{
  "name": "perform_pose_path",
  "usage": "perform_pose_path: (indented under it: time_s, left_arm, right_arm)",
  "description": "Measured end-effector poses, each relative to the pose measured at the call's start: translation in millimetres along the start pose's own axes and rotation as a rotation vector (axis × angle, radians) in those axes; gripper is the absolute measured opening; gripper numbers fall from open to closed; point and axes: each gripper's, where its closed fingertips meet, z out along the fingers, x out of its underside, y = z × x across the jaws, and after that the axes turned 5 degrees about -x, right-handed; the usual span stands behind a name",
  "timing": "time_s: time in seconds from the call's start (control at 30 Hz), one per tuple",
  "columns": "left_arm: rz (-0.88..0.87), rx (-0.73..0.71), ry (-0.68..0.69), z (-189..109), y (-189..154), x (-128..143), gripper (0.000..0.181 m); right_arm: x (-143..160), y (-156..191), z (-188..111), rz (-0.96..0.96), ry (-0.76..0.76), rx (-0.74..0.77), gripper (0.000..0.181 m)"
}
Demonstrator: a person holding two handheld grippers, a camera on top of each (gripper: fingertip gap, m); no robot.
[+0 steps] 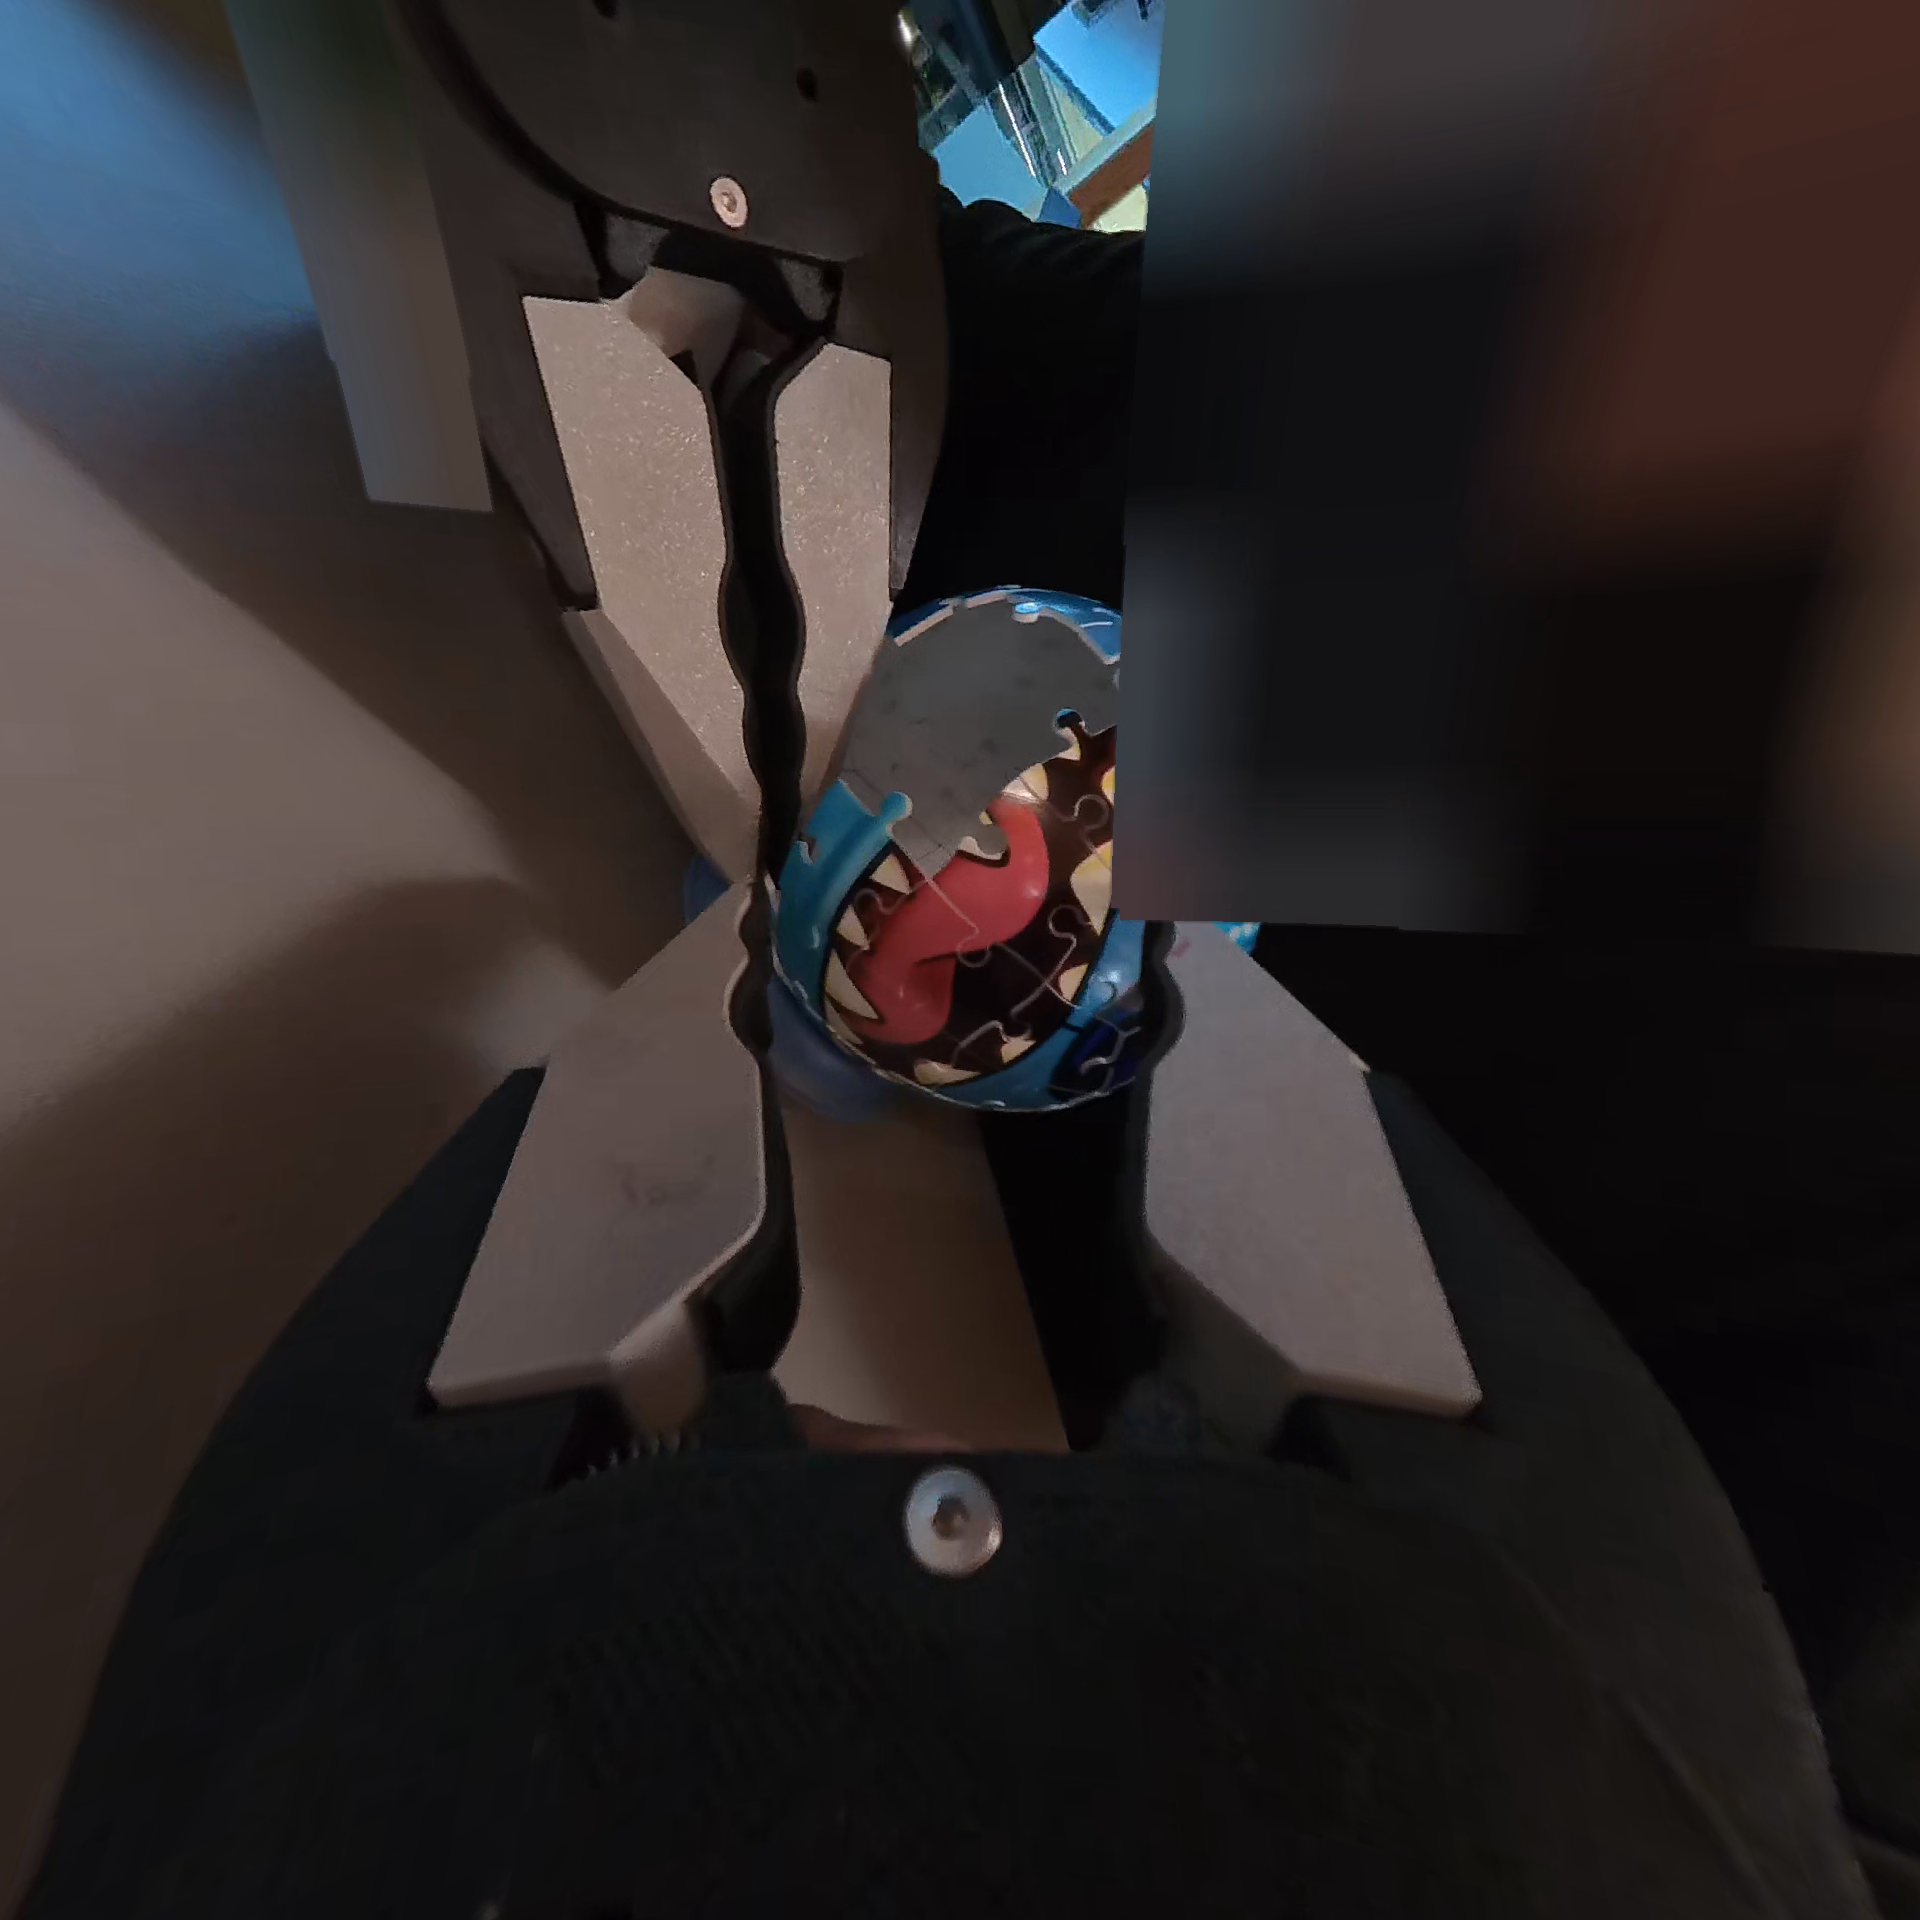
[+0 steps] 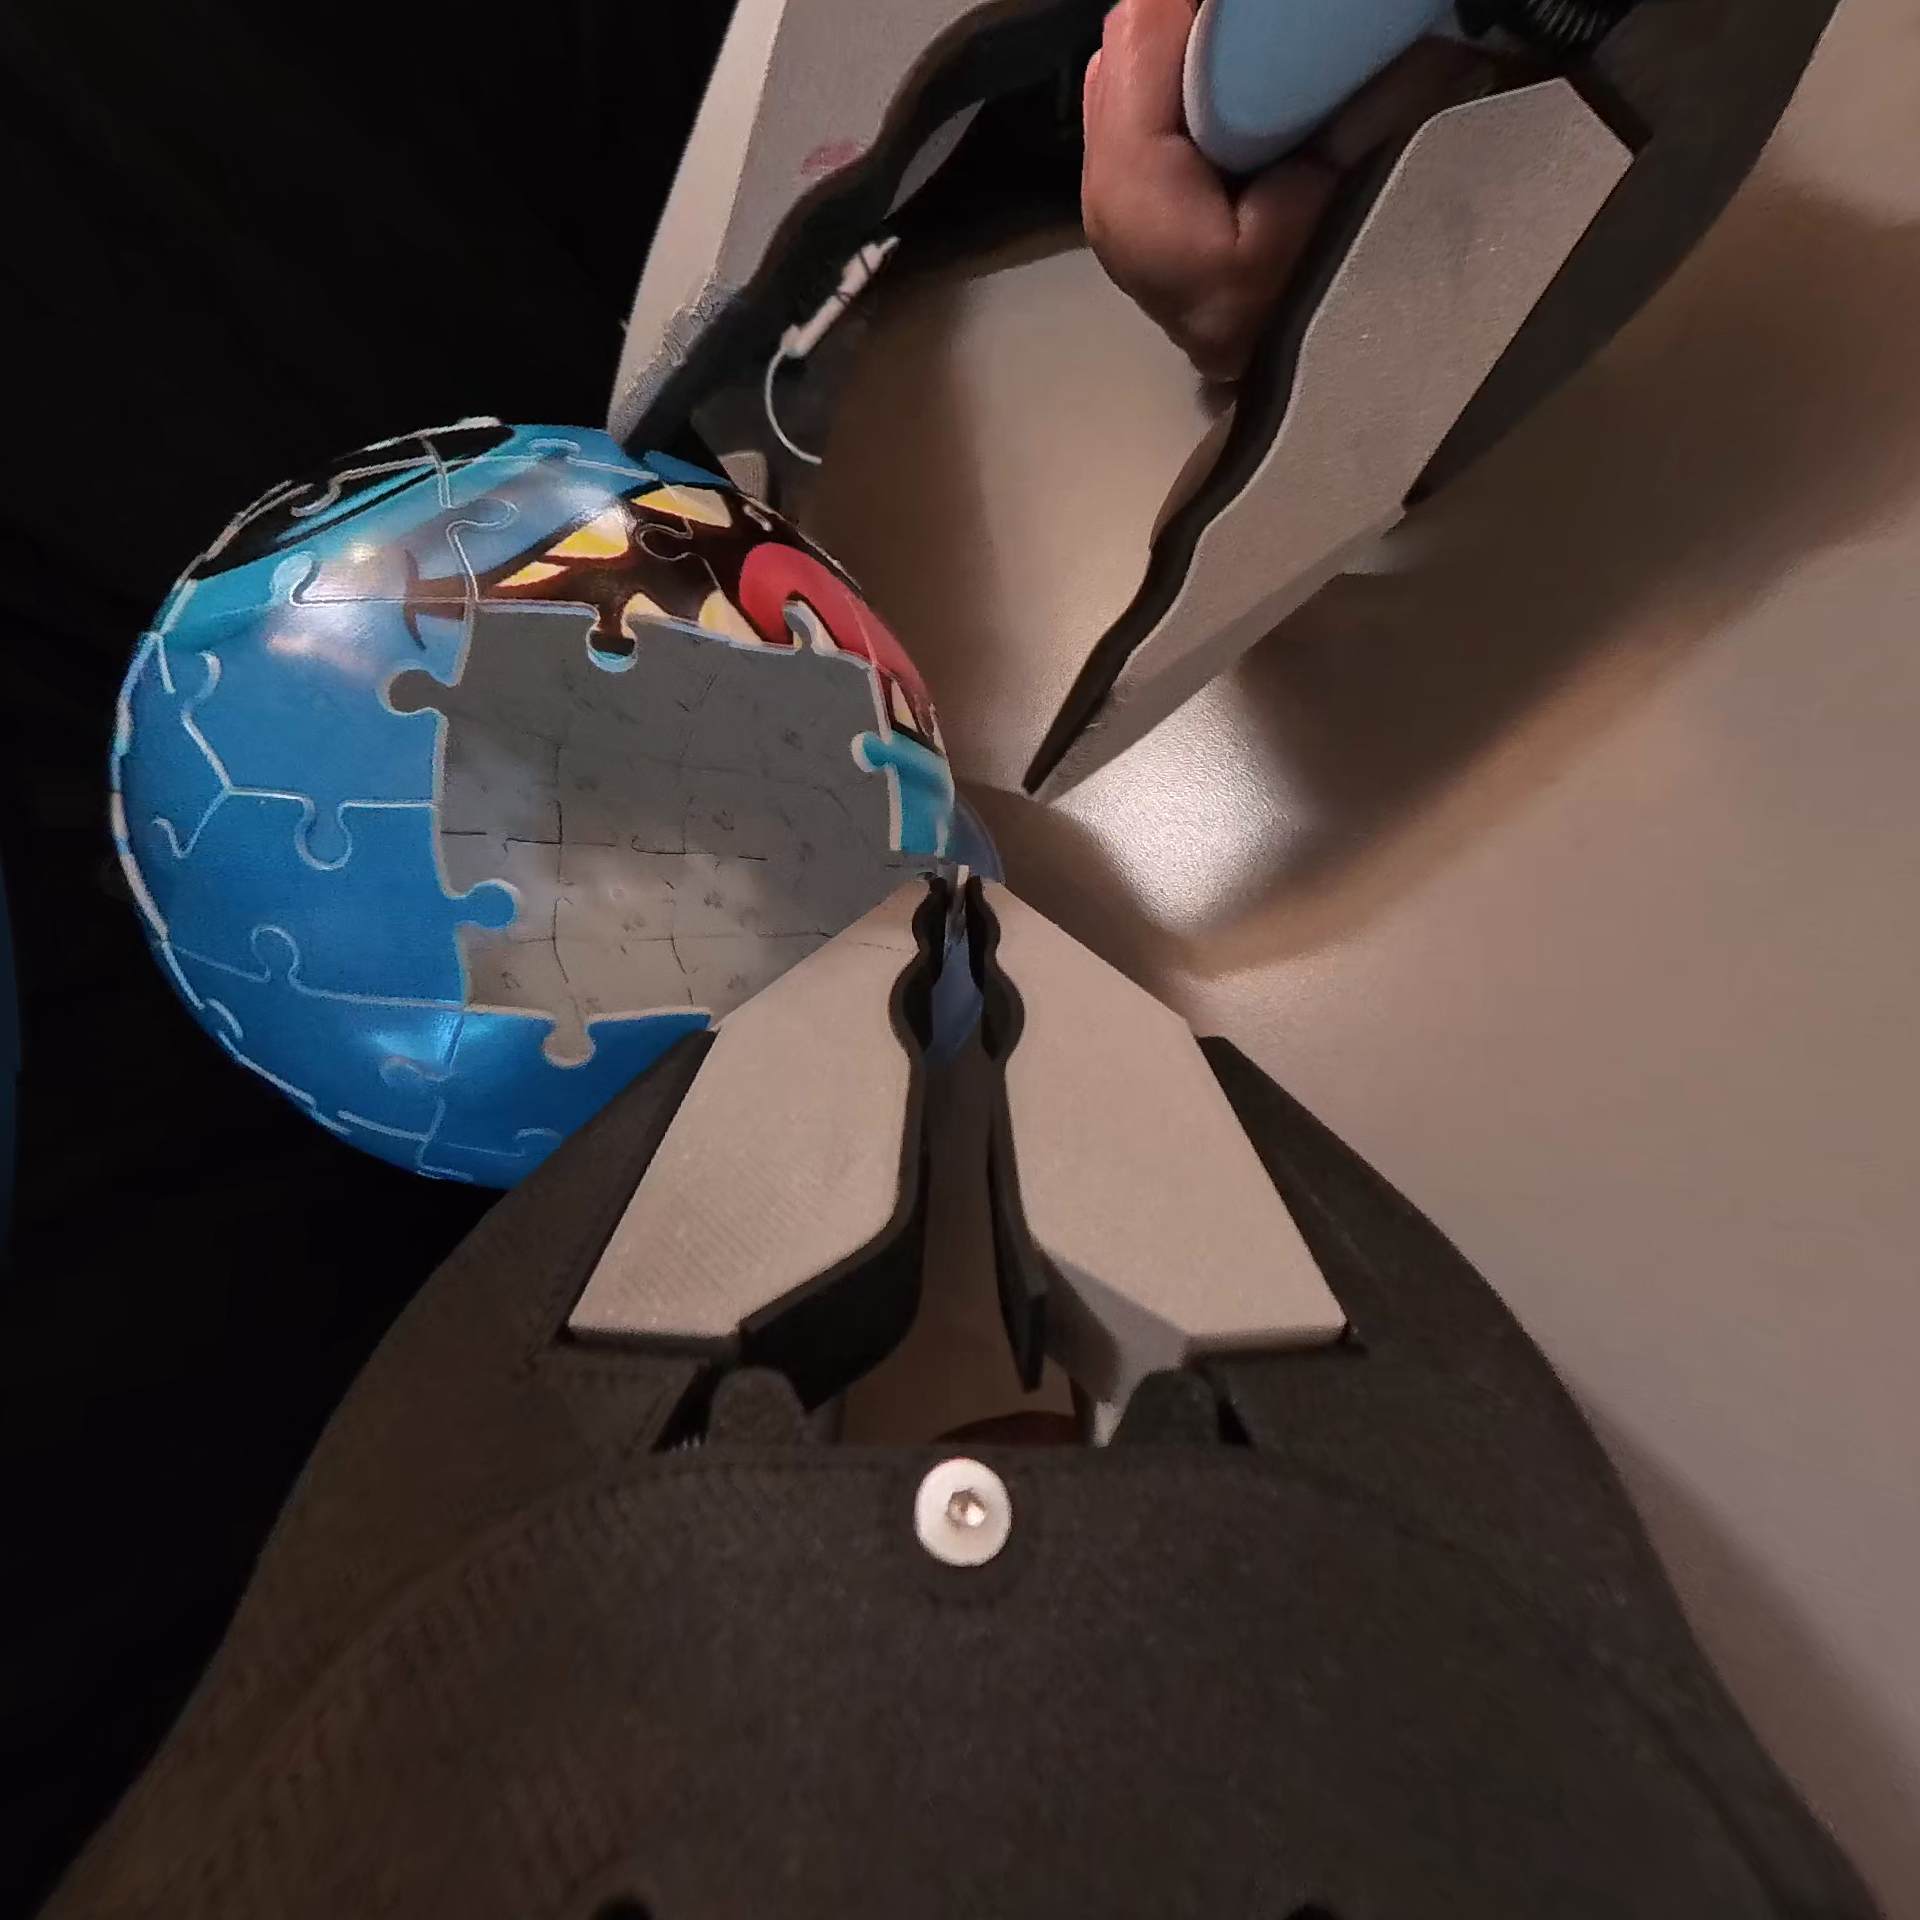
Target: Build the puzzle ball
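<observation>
Two grippers meet at the ball, held aloft: the left gripper clamps its sides, the right gripper pinches a blue piece at its rim

Indoor room, kind unclear: plain beige wall, glimpse of blue-lit glass panels.

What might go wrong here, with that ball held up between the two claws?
The puzzle ball hangs in the air, held by the left gripper, so it might drop. The right gripper pinches one small blue piece by its edge; it may slip. The open gap leaves loose edges that might pop apart.
</observation>
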Motion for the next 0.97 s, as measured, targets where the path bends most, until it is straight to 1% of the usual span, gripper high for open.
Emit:
perform_pose_path:
  time_s: [0.1, 0.2, 0.33, 0.4, 0.5, 0.6, 0.67, 0.8, 0.97]
  left_arm:
    - [-0.007, -0.028, -0.009, -2, 1, 2, 0.070]
    - [-0.039, -0.097, -0.049, -7, 4, -7, 0.069]
    - [-0.119, -0.228, -0.092, -15, 11, -35, 0.049]
    - [-0.109, -0.292, -0.067, -14, 10, -41, 0.049]
    - [-0.092, -0.385, -0.002, -11, 14, -37, 0.051]
    - [-0.106, -0.351, 0.024, -8, 13, -22, 0.055]
    - [-0.131, -0.310, -0.002, -11, 13, -14, 0.055]
    - [-0.154, -0.259, -0.090, -17, 14, -11, 0.054]
    - [-0.155, -0.248, -0.094, -15, 15, -4, 0.054]
  right_arm:
    - [0, 0, 0, -0.001, -0.005, -0.002, 0.001]
    - [0, 0, 1, -0.007, 0.002, 0.002, 0.001]
    - [0, 0, 1, -0.015, 0.011, 0.009, 0.001]
    - [0, 0, 1, -0.020, 0.015, 0.017, 0.001]
    - [0, 0, 1, -0.022, 0.016, 0.020, 0.001]
    - [0, 0, 1, -0.012, 0.008, 0.006, 0.001]
    - [0, 0, 2, -0.011, 0.003, -0.002, 0.001]
    - [-2, 0, 3, -0.021, -0.003, -0.004, 0.001]
    - [-3, 0, 4, -0.016, -0.006, -0.009, 0.001]
